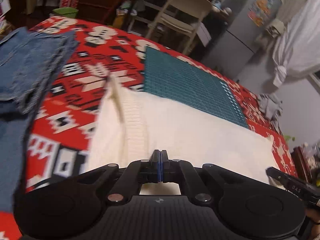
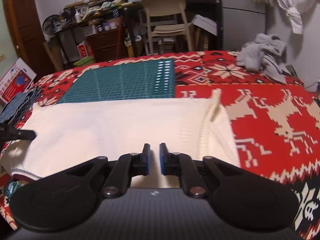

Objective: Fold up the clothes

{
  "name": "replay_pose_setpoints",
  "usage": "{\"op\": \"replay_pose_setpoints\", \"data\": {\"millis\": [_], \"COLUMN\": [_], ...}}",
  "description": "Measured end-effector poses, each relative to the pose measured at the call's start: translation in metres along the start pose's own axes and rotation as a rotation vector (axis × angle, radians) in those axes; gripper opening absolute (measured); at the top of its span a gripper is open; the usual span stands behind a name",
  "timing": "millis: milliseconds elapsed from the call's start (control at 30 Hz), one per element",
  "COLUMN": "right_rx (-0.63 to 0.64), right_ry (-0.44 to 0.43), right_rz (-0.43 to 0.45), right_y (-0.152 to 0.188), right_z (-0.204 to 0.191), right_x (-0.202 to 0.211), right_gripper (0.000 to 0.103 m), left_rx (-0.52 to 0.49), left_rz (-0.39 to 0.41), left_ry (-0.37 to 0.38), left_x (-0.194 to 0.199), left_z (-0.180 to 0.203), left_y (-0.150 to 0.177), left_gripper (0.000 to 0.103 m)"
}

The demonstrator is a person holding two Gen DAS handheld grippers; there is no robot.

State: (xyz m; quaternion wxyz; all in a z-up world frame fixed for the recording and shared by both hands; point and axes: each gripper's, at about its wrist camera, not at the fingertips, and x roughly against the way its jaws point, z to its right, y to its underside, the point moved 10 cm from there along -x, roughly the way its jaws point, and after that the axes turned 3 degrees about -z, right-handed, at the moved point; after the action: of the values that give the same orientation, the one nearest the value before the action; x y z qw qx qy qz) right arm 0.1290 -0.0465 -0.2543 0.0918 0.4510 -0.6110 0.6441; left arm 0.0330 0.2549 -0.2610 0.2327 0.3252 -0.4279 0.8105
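Red patterned cloth covers our table, with one teal cutting mat at its far side. We see one cream sweater spread flat, just ahead of and under both claws. Our left gripper has its pads pressed together over the sweater's near part; whether any fabric is pinched we cannot tell. Our right gripper stands with a narrow gap, holding nothing. One folded denim garment lies left, one crumpled grey garment far right. One beige chair stands beyond.
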Motion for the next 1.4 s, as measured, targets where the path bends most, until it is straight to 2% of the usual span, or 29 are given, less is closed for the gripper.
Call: {"op": "replay_pose_setpoints", "data": {"millis": [167,333,500,600,700,833,1000,1033,1133,1400], "right_rx": [-0.011,-0.047,-0.077,-0.099,-0.11,-0.112,-0.117,-0.114,-0.091,-0.085], "right_ry": [0.018,0.008,-0.023,-0.031,-0.017,-0.013,-0.009,-0.016,-0.036,-0.032], "right_rz": [-0.007,0.012,0.031,0.017,0.002,-0.005,-0.005,-0.004,-0.017,-0.052], "right_y": [0.006,-0.001,-0.023,-0.028,-0.022,-0.01,0.0,0.001,0.009,0.039], "right_z": [0.018,0.017,0.008,0.005,0.015,0.029,0.035,0.033,0.023,0.026], "right_x": [0.01,0.018,0.003,-0.014,-0.021,-0.01,0.014,0.019,0.029,0.043], "right_gripper": [0.004,0.008,0.01,0.01,0.006,0.005,0.009,0.012,0.012,0.007], "left_rx": [0.043,0.076,0.072,0.088,0.114,0.134,0.134,0.12,0.076,0.094], "left_rz": [-0.002,0.023,0.03,0.003,-0.006,-0.024,-0.044,-0.051,-0.077,-0.088], "left_ry": [0.011,0.041,0.035,0.012,0.042,0.075,0.117,0.113,0.091,0.078], "left_x": [0.015,0.016,-0.009,-0.02,-0.01,0.007,0.028,0.03,0.033,0.038], "left_z": [-0.011,-0.002,0.008,-0.002,-0.015,-0.024,-0.021,-0.019,-0.013,-0.026], "left_y": [0.009,-0.005,-0.034,-0.032,-0.021,-0.006,0.01,0.013,0.022,0.037], "left_gripper": [0.003,0.003,0.003,0.003,0.003,0.003,0.003,0.003,0.003,0.002]}}
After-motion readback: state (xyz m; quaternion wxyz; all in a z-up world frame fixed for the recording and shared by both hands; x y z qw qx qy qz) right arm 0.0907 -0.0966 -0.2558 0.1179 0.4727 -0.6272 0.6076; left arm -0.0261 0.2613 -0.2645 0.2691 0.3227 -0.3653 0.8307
